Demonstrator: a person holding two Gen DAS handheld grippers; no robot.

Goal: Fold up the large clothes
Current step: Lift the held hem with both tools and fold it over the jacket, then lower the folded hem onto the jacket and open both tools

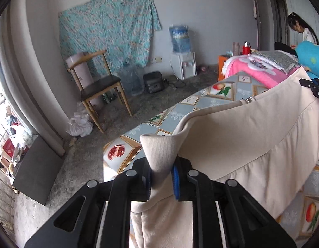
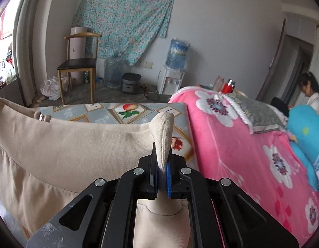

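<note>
A large beige garment (image 1: 252, 132) hangs stretched between my two grippers above the bed. My left gripper (image 1: 161, 177) is shut on a ribbed corner of it, which pokes up between the blue pads. My right gripper (image 2: 162, 175) is shut on the other ribbed corner of the beige garment (image 2: 76, 144). The cloth spans left of the right gripper and drapes down. A metal zipper end (image 2: 41, 116) shows at the garment's top edge. The right gripper's tip shows at the far right of the left wrist view (image 1: 314, 86).
Below lies a bed with a grey fruit-print sheet (image 2: 128, 109) and a pink flowered blanket (image 2: 231, 144). A wooden chair (image 1: 97, 86), water dispenser (image 1: 183, 62), empty jug and rice cooker stand by the far wall. A person (image 2: 312, 95) sits at the right.
</note>
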